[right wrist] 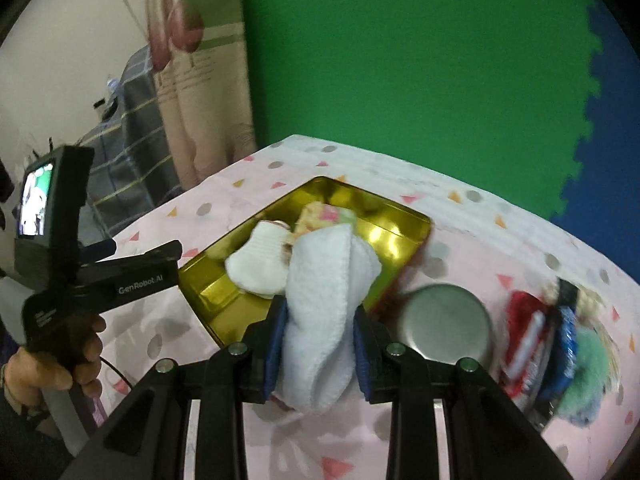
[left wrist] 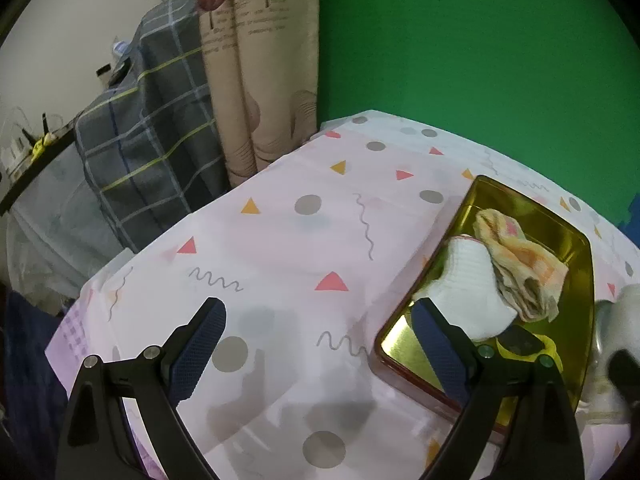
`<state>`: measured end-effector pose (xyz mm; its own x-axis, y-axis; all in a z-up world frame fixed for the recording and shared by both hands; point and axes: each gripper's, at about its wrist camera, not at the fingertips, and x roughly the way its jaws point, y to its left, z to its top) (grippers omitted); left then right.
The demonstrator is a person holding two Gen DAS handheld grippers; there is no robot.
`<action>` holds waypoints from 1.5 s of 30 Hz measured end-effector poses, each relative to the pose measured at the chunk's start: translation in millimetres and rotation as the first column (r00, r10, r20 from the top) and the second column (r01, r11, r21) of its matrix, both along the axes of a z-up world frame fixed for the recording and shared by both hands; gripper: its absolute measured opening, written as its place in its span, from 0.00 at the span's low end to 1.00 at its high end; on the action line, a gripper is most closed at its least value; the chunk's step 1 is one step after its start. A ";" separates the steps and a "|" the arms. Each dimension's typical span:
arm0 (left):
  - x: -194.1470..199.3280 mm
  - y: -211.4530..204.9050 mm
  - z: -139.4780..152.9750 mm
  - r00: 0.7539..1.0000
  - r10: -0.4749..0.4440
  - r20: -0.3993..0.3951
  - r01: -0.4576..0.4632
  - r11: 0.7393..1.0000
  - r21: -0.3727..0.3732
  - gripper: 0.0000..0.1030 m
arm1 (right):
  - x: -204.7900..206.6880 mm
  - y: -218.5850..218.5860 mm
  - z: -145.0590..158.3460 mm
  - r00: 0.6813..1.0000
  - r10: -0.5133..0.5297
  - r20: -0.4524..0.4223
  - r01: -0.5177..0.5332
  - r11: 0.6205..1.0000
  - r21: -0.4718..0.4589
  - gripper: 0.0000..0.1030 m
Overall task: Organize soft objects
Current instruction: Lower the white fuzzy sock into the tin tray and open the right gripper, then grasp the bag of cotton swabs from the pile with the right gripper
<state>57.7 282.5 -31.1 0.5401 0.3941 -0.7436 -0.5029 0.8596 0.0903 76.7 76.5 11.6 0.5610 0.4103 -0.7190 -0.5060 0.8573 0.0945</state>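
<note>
Desk point(left wrist: 304, 240): my work surface, under a pale pink cloth printed with triangles, dots and squiggles.
Tin point(right wrist: 394, 222): a gold tray lying open on the desk, ahead of both my grippers.
Pile point(right wrist: 560, 344): soft things in red, blue and green, blurred, heaped on the desk to the right of the bowl.
Bowl point(right wrist: 448, 326): steel, standing between the tin and the pile.
Towel point(right wrist: 324, 300): white, fluffy, clenched in my right gripper point(right wrist: 320, 348); it bulges out past the pads and reaches over the tin's near edge.
Sock point(left wrist: 468, 284): white, lying in the tin, touching the orange cloth.
Cloth point(left wrist: 516, 264): orange and cream, crumpled, lying in the tin and partly over the sock.
Left gripper point(left wrist: 320, 344): released, jaws spread wide with nothing between them; one finger hangs over bare desk, the other over the tin's near corner.
Left hand point(right wrist: 60, 360): mine, wrapped round the left gripper's handle, seen from the right wrist view.
</note>
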 end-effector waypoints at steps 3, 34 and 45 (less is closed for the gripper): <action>0.0 5.7 -0.7 1.000 0.011 0.001 -0.011 1.000 -0.018 0.90 | 9.0 19.4 -9.1 1.000 0.022 -0.016 -0.022 0.999 -0.026 0.30; 3.9 -8.2 -3.3 0.999 -0.039 0.001 0.039 0.999 -0.019 0.90 | 9.7 -4.1 -21.0 0.998 -0.038 -0.043 0.037 0.999 -0.018 0.50; 5.0 -33.3 1.1 0.993 -0.116 0.016 0.115 0.992 0.046 0.90 | 7.3 -136.5 -9.3 0.962 -0.274 0.009 0.274 0.961 -0.040 0.50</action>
<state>62.7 249.2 -30.0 0.5974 0.3608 -0.7162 -0.4024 0.9074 0.1215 84.0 -59.9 2.3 0.6503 0.2110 -0.7298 -0.2511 0.9663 0.0556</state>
